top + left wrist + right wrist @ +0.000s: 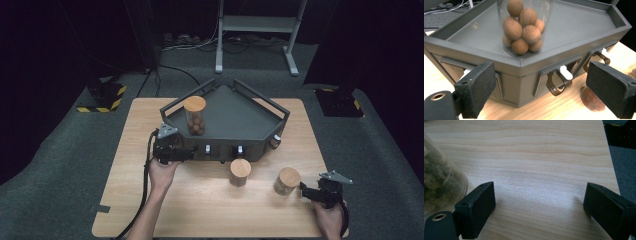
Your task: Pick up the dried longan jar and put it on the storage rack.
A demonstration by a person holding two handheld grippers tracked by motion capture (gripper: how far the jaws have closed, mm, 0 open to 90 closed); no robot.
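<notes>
A clear jar of brown balls [195, 119] with a wooden lid stands in the left part of a dark grey tray [235, 117]. My left gripper [190, 153] sits on the table against the tray's front left wall, jaws open. Its own view has the jar [524, 27] just beyond the tray wall [519, 67], with nothing between the pads of the left gripper [544, 85]. My right gripper [304, 189] rests open near the table's front right, beside a wooden-lidded jar [286, 181]. In the right gripper view that jar [436, 182] lies left of the right gripper [539, 205], outside the jaws.
Another wooden-lidded jar [240, 171] stands on the wooden table [200, 205] in front of the tray. Clasps and white latches [560, 80] line the tray's front wall. The table's right edge [611, 162] is close to my right gripper. A metal stand [257, 30] is behind the table.
</notes>
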